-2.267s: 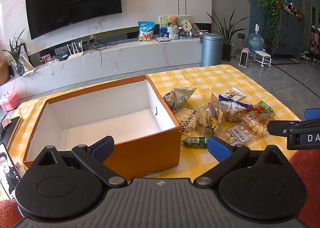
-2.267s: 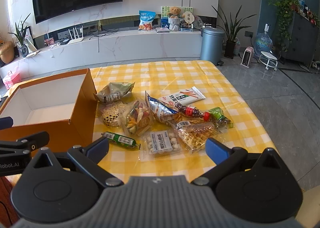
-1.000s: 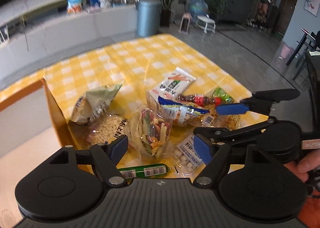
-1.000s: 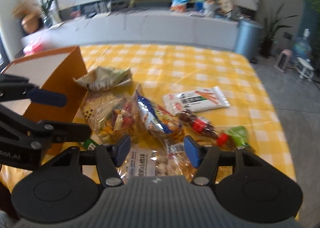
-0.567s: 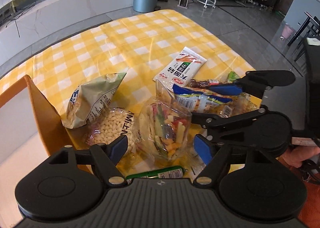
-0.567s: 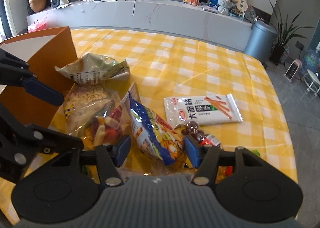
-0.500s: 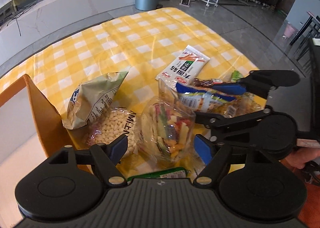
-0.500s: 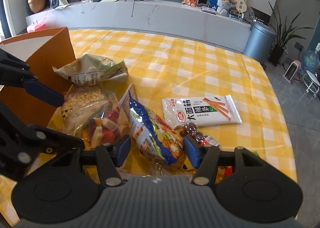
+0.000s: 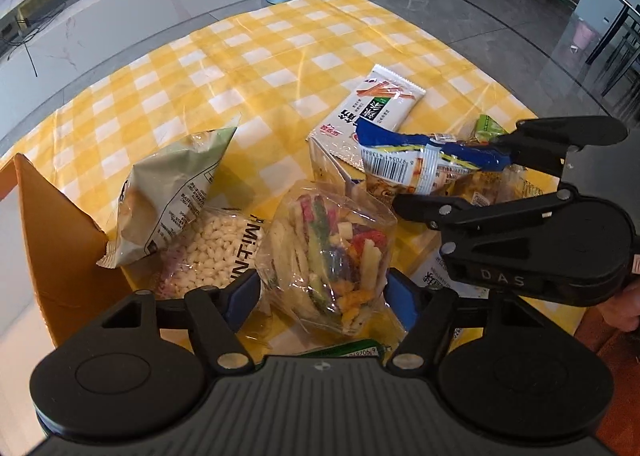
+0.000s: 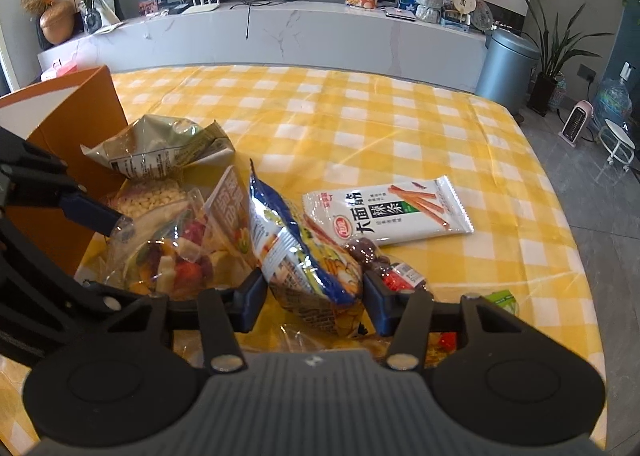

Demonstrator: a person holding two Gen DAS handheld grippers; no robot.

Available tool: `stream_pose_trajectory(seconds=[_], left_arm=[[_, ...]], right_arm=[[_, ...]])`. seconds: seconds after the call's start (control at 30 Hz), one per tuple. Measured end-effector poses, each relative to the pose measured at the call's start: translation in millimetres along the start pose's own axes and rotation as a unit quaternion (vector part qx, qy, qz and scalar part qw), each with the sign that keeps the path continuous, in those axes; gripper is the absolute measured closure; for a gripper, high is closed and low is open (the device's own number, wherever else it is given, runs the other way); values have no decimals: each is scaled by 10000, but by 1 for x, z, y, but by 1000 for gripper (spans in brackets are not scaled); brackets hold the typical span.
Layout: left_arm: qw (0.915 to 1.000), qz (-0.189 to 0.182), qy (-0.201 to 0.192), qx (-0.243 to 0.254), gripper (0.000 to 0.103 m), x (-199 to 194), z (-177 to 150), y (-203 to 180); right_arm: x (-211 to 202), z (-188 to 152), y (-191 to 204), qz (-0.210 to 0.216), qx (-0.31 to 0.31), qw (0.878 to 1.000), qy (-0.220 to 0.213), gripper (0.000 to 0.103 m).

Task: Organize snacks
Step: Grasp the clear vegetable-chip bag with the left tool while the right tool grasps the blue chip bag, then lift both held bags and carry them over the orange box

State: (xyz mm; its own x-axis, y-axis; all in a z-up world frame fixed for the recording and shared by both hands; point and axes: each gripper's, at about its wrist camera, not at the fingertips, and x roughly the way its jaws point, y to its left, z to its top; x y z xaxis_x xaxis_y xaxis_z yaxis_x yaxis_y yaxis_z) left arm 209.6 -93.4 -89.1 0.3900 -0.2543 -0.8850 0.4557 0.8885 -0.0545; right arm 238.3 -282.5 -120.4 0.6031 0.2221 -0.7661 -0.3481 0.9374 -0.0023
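Observation:
My left gripper (image 9: 322,292) is shut on a clear bag of mixed dried fruit and vegetable chips (image 9: 328,252), which also shows in the right wrist view (image 10: 168,252). My right gripper (image 10: 314,298) is shut on a blue and yellow snack bag (image 10: 304,252), also seen in the left wrist view (image 9: 424,164). Both bags are lifted slightly above the yellow checked tablecloth (image 10: 360,116). The open orange box (image 9: 52,224) stands at the left.
On the cloth lie a grey-green chip bag (image 9: 176,184), a bag of white puffs (image 9: 212,252), a white stick-snack packet (image 10: 388,216), a green sausage (image 9: 344,348), a red-labelled pack (image 10: 396,276) and a green pack (image 10: 502,300). A TV counter stands behind.
Both grippers moved down over the snack pile and closed, the left on the clear mixed-chips bag and the right on the blue and yellow bag. Both bags have risen slightly.

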Motion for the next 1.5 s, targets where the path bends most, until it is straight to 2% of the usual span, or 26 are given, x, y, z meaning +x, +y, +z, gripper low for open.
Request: stream_pose_trajectory(seconds=[0.07, 0.13, 0.3, 0.63, 0.73, 0.97, 1.17, 1.27, 1.33, 1.5], left_arm=[[10000, 1, -52, -42, 28, 0, -1, -1], [9999, 53, -145, -43, 36, -1, -4, -2], [9993, 103, -329, -108, 45, -4, -10, -5], [9919, -83, -951, -841, 47, -35, -26, -1], [9870, -177, -1208, -1043, 47, -52, -30, -3], [9709, -77, -1997, -1320, 47, -112, -42, 0], [9550, 273, -2465, -1628, 46, -163, -56, 30], [9480, 600, -2522, -1846, 46, -178, -66, 50], [9431, 817, -2485, -2054, 46, -183, -74, 71], [9319, 1123, -2220, -2640, 46, -183, -92, 127]], right_arm=[[0, -1, -1, 8, 29, 10000, 14, 55], [-2, -1, -1, 35, 59, 10000, -29, 56], [-7, -1, -4, 124, 178, 9997, -139, 60], [-26, -4, -7, 95, 373, 9980, -496, 64], [-34, -5, -9, 70, 460, 9967, -663, 64], [-67, -2, 3, -195, 443, 9919, -1171, 64], [-100, 5, 37, 110, 629, 9865, -1506, 64], [-116, 18, 63, 240, 527, 9829, -1749, 64], [-125, 32, 81, 506, 480, 9810, -1812, 64], [-122, 69, 137, 1018, 281, 9815, -1596, 64]])
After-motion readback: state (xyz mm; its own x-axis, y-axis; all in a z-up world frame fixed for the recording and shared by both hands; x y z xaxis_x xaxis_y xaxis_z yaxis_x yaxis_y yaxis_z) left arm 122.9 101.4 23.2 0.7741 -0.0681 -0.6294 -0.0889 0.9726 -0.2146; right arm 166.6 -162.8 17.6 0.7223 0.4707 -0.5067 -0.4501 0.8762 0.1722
